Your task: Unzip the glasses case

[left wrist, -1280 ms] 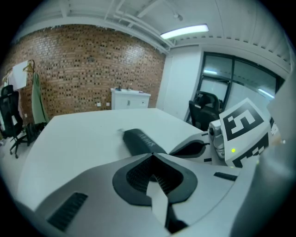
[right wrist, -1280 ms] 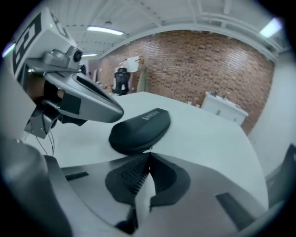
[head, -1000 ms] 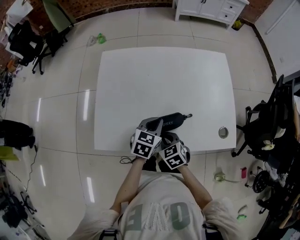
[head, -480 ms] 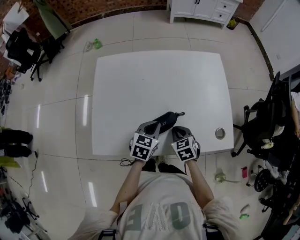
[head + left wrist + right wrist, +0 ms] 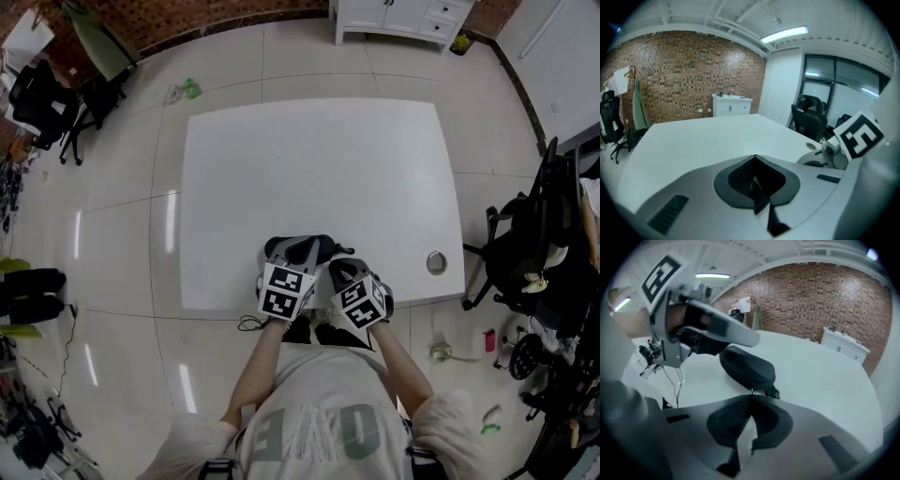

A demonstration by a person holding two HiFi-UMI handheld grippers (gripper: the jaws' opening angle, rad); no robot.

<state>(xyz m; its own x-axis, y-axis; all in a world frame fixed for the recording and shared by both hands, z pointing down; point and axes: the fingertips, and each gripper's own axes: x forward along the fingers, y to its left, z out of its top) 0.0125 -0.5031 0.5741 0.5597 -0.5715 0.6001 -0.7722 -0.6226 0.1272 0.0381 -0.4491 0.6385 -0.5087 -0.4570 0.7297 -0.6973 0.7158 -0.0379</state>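
A black glasses case [image 5: 326, 247] lies near the front edge of the white table [image 5: 309, 150]. In the right gripper view the case [image 5: 747, 365] sits just beyond my jaws, its zipper end toward me. My right gripper [image 5: 751, 395] is shut, and a thin zipper pull [image 5: 751, 390] runs from the case into its tips. A short black strap [image 5: 771, 392] hangs beside the pull. In the head view the right gripper [image 5: 337, 266] is at the case's right end. My left gripper [image 5: 305, 246] is over the case's left part, its jaws shut [image 5: 753, 157], and the case is hidden from its own view.
A round metal grommet [image 5: 436, 262] is set in the table at the front right. An office chair [image 5: 534, 253] stands right of the table and a white cabinet [image 5: 398, 19] beyond it. The right gripper's marker cube [image 5: 859, 133] shows in the left gripper view.
The case has swung from a diagonal lie to lying across, closer to the front edge. The right gripper, out to the right half a second ago, has come in to the case's zipper end.
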